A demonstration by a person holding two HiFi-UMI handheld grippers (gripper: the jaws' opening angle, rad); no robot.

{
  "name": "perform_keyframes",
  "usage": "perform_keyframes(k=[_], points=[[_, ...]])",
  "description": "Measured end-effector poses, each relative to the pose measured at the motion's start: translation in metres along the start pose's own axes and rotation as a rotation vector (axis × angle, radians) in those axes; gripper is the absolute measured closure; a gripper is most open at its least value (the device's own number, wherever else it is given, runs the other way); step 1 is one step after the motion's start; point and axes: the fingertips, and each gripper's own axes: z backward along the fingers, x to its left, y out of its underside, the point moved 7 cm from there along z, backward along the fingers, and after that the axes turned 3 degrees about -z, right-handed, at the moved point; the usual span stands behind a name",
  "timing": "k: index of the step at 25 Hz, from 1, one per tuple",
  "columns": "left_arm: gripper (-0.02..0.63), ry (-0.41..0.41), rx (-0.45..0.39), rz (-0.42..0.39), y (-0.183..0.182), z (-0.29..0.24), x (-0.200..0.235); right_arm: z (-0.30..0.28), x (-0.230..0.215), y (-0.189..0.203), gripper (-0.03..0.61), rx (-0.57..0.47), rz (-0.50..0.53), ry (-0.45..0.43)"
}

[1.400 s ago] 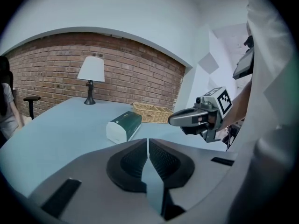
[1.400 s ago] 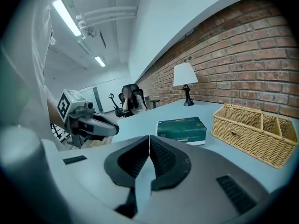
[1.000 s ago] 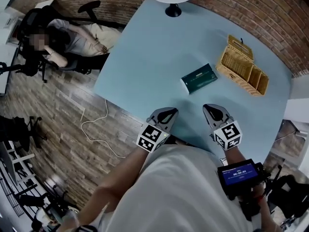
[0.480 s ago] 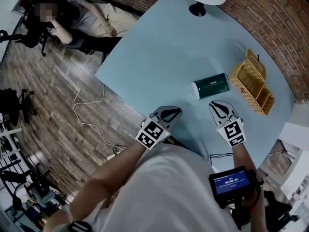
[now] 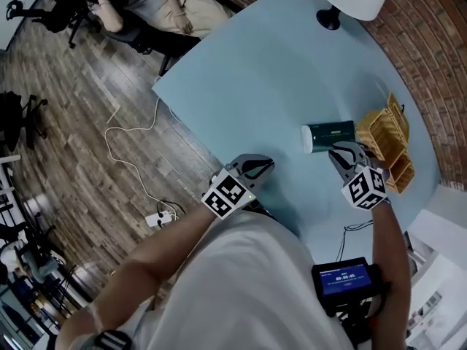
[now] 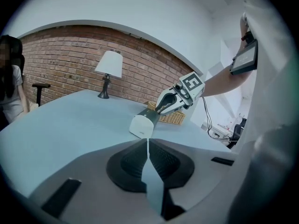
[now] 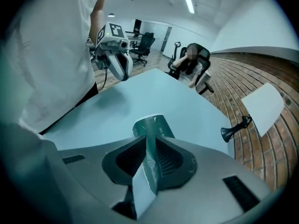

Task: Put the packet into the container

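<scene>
Poises right gripper [image 5: 339, 149] over dark green white-ended packet [image 5: 327, 133] just beside woven wicker basket [image 5: 385, 133], with jaws just parting narrowly, nothing between. Holds left gripper [image 5: 267, 163] closed, empty, well apart from basket.

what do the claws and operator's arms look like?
Grey shells on left claw and right claw, black ribbed pads, a black-and-white marker cube on each. White short-sleeved shirt; black blue-screen unit with cable by the right forearm. Right claw's jaws have just been opening, packet end between them.
</scene>
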Motion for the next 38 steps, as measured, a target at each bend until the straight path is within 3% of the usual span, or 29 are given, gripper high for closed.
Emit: perform_keyframes(k=[6, 10, 13, 19, 28, 38], points=[[0.592, -0.02, -0.007, 0.024, 0.006, 0.005, -0.002, -0.009, -0.012, -0.001, 0.414, 0.083, 0.14, -0.109], [0.592, -0.025, -0.008, 0.033, 0.006, 0.008, -0.003, -0.018, -0.02, -0.001, 0.273, 0.154, 0.191, -0.167], [0.592, -0.023, -0.006, 0.028, 0.005, 0.009, -0.004, -0.03, -0.024, 0.001, 0.238, 0.208, 0.246, -0.218], [0.592, -0.044, -0.01, 0.031, 0.003, 0.013, 0.001, -0.046, -0.03, 0.003, 0.225, 0.273, 0.344, -0.294], [0.591, -0.046, -0.004, 0.04, 0.009, 0.015, 0.002, -0.054, -0.036, 0.007, 0.225, 0.354, 0.396, -0.341], [0.592, -0.031, -0.007, 0.025, 0.005, 0.019, -0.001, -0.055, -0.04, 0.004, 0.23, 0.357, 0.379, -0.385]])
